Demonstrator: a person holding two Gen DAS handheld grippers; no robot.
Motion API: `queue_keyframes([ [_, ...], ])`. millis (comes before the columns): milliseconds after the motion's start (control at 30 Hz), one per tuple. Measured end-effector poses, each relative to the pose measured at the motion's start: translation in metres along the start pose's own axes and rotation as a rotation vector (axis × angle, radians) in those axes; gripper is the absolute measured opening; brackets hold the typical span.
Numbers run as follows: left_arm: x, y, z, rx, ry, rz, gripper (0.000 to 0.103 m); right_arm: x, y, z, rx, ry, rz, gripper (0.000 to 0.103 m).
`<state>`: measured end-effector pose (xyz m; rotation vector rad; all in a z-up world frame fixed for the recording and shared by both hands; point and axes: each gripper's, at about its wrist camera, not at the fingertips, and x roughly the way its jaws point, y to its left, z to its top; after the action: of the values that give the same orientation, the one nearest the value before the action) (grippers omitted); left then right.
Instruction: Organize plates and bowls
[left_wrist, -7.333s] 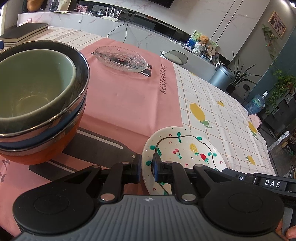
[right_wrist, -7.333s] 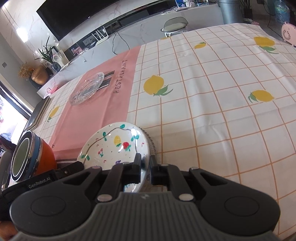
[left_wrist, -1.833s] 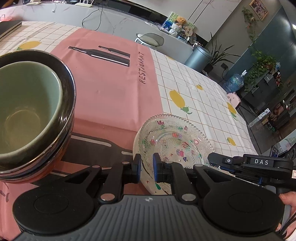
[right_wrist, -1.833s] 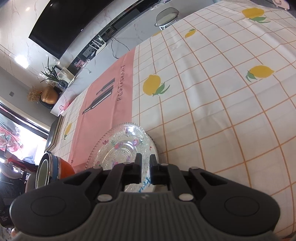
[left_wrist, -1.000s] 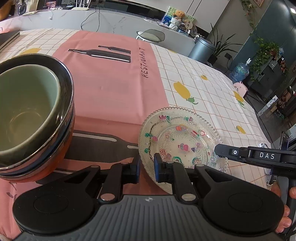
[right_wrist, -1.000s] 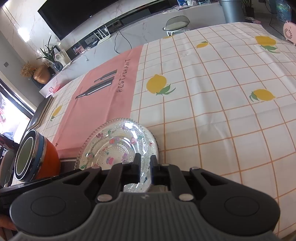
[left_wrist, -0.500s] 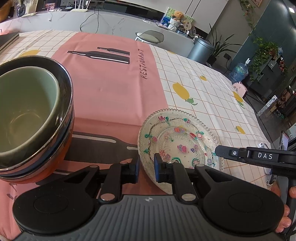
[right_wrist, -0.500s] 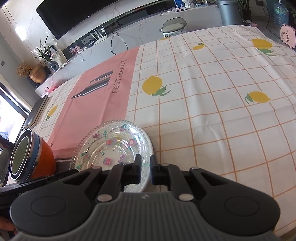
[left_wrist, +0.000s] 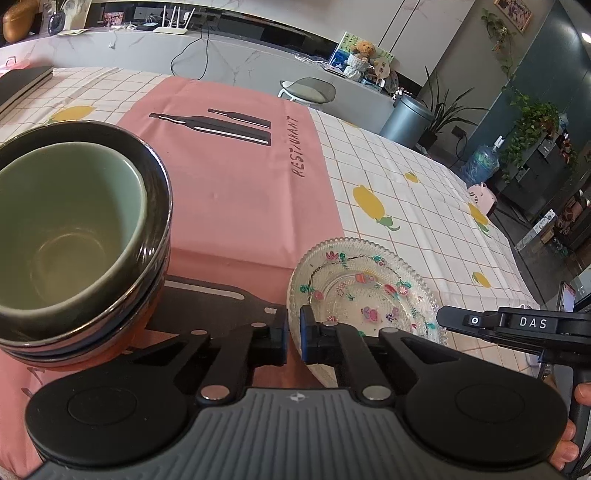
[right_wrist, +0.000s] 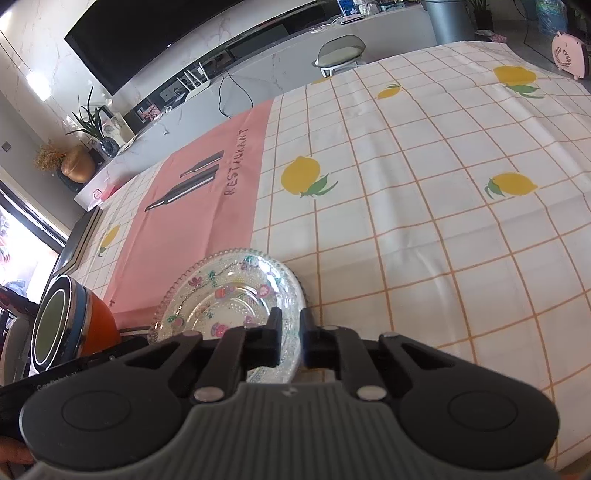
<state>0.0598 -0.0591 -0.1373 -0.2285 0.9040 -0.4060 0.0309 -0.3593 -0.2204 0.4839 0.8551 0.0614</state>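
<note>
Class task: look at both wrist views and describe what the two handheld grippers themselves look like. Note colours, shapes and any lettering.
Each gripper, left and right, is black, with two round discs flanking a ribbed grey body, silver pivot pins and slim black fingers; the left's pads look blue. Seen from the left view, the right gripper carries a white "DAS" label.

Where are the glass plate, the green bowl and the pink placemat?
glass plate (left_wrist: 364, 286): left wrist view, its patterned centre.
green bowl (left_wrist: 70, 229): left wrist view, its inner wall, top of the stack.
pink placemat (right_wrist: 192, 225): right wrist view, bare cloth below the printed bottles.
</note>
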Motion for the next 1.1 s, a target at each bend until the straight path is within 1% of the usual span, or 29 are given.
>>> queue_keyframes([
  [100, 0.0, -0.003, -0.001, 0.017, 0.0, 0.008, 0.004, 0.001, -0.001, 0.0, 0.005, 0.008, -0.002, 0.003],
  [200, -0.004, -0.005, 0.001, 0.011, -0.003, 0.016, 0.006, 0.001, 0.0, 0.0, -0.001, 0.004, -0.006, 0.004],
  [233, -0.008, -0.006, 0.003, 0.013, -0.011, 0.007, 0.007, -0.002, 0.001, 0.0, -0.006, -0.008, -0.008, 0.008],
  [300, -0.018, -0.011, 0.007, 0.025, -0.022, -0.012, 0.008, -0.007, 0.005, 0.0, -0.03, -0.03, -0.03, 0.01],
  [367, -0.03, -0.014, 0.013, 0.048, -0.022, -0.013, 0.013, -0.012, 0.013, 0.001, -0.064, -0.037, -0.048, 0.024],
  [400, -0.037, -0.015, 0.015, 0.056, -0.022, -0.011, 0.014, -0.015, 0.019, 0.001, -0.091, -0.046, -0.064, 0.035],
  [433, -0.043, -0.015, 0.019, 0.062, -0.021, -0.01, 0.015, -0.019, 0.025, 0.0, -0.117, -0.054, -0.076, 0.038],
  [467, -0.05, -0.014, 0.022, 0.065, -0.019, -0.01, 0.017, -0.023, 0.032, -0.001, -0.141, -0.062, -0.082, 0.039],
  [500, -0.058, -0.012, 0.027, 0.065, -0.014, -0.009, 0.019, -0.027, 0.039, -0.002, -0.159, -0.063, -0.079, 0.044],
  [533, -0.065, -0.01, 0.032, 0.069, -0.008, -0.008, 0.019, -0.03, 0.046, -0.002, -0.169, -0.061, -0.073, 0.052],
  [600, -0.081, -0.006, 0.042, 0.074, -0.003, 0.005, 0.019, -0.038, 0.062, -0.003, -0.192, -0.066, -0.057, 0.057],
  [667, -0.098, -0.002, 0.052, 0.091, -0.026, 0.034, 0.019, -0.045, 0.08, -0.003, -0.215, -0.091, -0.077, 0.064],
  [700, -0.108, 0.001, 0.057, 0.101, -0.046, 0.044, 0.021, -0.048, 0.088, -0.002, -0.222, -0.105, -0.095, 0.073],
  [733, -0.118, 0.005, 0.063, 0.109, -0.065, 0.055, 0.022, -0.052, 0.096, -0.001, -0.229, -0.121, -0.11, 0.076],
  [800, -0.132, 0.015, 0.071, 0.118, -0.087, 0.072, 0.028, -0.057, 0.113, 0.003, -0.244, -0.138, -0.108, 0.076],
  [933, -0.153, 0.044, 0.085, 0.099, -0.116, 0.148, 0.029, -0.056, 0.144, 0.011, -0.234, -0.117, -0.05, 0.076],
  [967, -0.157, 0.052, 0.087, 0.091, -0.12, 0.164, 0.032, -0.055, 0.152, 0.013, -0.231, -0.109, -0.031, 0.076],
  [1000, -0.159, 0.059, 0.089, 0.082, -0.121, 0.167, 0.042, -0.053, 0.159, 0.015, -0.23, -0.098, -0.011, 0.076],
  [1067, -0.161, 0.074, 0.092, 0.04, -0.112, 0.157, 0.057, -0.047, 0.177, 0.019, -0.232, -0.066, 0.024, 0.076],
  [1100, -0.16, 0.082, 0.093, 0.018, -0.098, 0.144, 0.059, -0.042, 0.187, 0.02, -0.231, -0.047, 0.037, 0.076],
])
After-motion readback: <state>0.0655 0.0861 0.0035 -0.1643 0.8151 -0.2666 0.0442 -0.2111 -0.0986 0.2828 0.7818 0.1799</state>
